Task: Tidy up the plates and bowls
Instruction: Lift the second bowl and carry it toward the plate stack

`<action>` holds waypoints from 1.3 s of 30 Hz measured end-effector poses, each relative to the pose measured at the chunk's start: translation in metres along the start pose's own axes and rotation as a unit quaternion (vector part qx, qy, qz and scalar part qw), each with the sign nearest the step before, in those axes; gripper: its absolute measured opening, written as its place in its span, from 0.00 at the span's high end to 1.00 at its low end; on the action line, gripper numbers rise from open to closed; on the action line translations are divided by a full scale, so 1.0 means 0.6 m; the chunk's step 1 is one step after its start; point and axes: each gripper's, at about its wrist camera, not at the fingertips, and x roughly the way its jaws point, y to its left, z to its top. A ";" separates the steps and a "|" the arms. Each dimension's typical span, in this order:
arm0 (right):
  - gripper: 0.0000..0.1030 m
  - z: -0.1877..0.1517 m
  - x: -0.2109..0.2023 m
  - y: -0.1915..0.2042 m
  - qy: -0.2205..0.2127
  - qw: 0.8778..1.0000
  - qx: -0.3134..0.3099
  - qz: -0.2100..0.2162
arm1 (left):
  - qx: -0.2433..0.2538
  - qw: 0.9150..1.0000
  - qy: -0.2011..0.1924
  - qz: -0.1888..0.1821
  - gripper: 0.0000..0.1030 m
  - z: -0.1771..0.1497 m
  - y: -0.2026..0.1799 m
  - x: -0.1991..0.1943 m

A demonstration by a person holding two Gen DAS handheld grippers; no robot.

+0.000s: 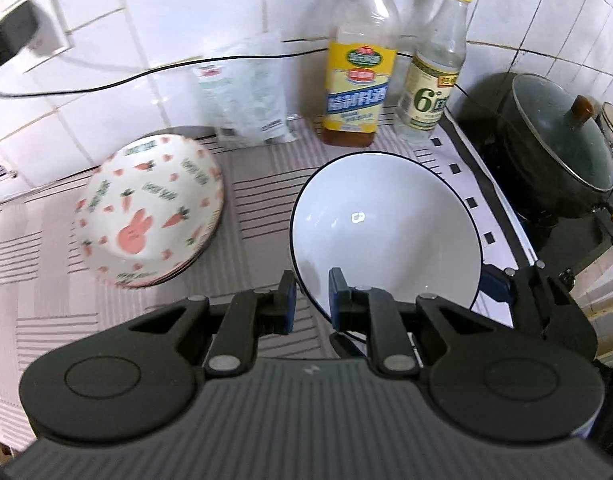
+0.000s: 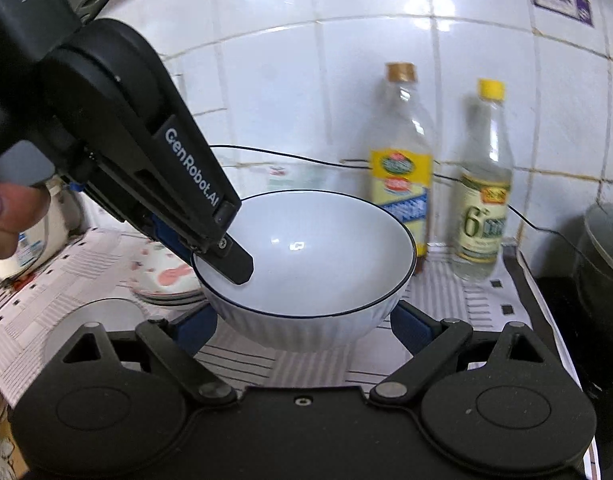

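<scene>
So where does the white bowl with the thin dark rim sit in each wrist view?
Left wrist: the white bowl with the thin dark rim is centre-right, its near rim between the left gripper fingers.
Right wrist: centre, above the right gripper.
Shared landmark: the yellow-labelled clear bottle behind it.

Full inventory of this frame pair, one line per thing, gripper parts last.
White bowl: one, white with dark rim, on the mat's right side, both grippers on it.
Carrot-and-rabbit plates: small stack, white with pink print, left of the bowl.
Bottles: two, brown-capped yellow-label bottle and yellow-capped clear bottle, by the wall.
Plastic bag: one, clear, by the wall.
Lidded pot: one, dark, far right.
Mat: one, grey striped.
Left gripper: black, clamped on the bowl's rim.
Right gripper: black, fingers flank the bowl's base; contact unclear.
</scene>
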 end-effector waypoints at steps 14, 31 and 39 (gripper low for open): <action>0.07 -0.003 -0.024 0.119 0.022 0.996 -0.037 0.077 | -0.062 0.997 0.016 0.034 0.86 -0.087 0.112 -0.054; 0.07 -0.028 0.043 0.210 0.073 0.985 -0.088 0.128 | -0.086 0.990 0.083 0.077 0.86 -0.125 0.205 0.012; 0.07 -0.037 0.056 0.226 0.090 0.983 -0.107 0.119 | -0.041 0.988 0.102 0.110 0.84 -0.120 0.193 0.031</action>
